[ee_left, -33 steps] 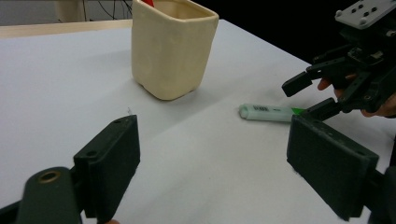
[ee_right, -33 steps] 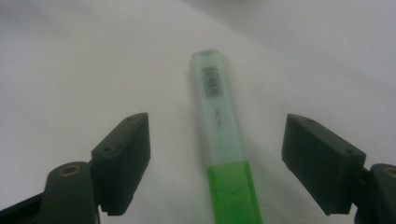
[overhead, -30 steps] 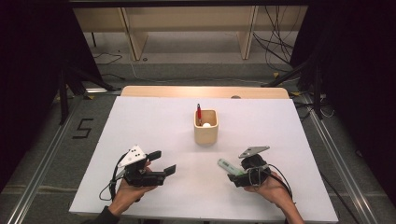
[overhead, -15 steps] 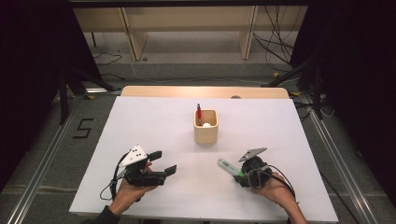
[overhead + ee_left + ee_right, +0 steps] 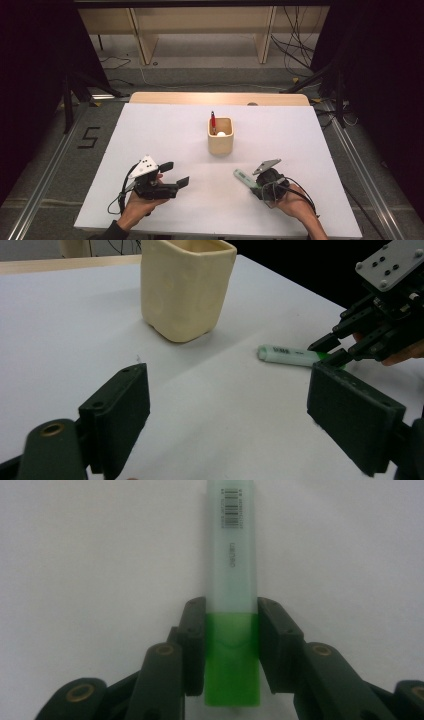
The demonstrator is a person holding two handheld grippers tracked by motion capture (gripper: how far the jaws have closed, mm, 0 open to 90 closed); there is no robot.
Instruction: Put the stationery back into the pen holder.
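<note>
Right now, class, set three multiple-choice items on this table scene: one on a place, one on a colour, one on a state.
1. Where does the highlighter lie?
A. Inside the cup
B. On the white table, nearer the person than the cream cup
C. On the floor

2. What colour is its cap?
A. Green
B. Blue
C. Black

3. How does the right gripper stand?
A. Wide open above the cup
B. Shut on nothing
C. Closed on the cap

Key: 1 B, the high view shows it lying before the cup. 2 A, the right gripper view shows green. 3 C, both pads press the cap.
</note>
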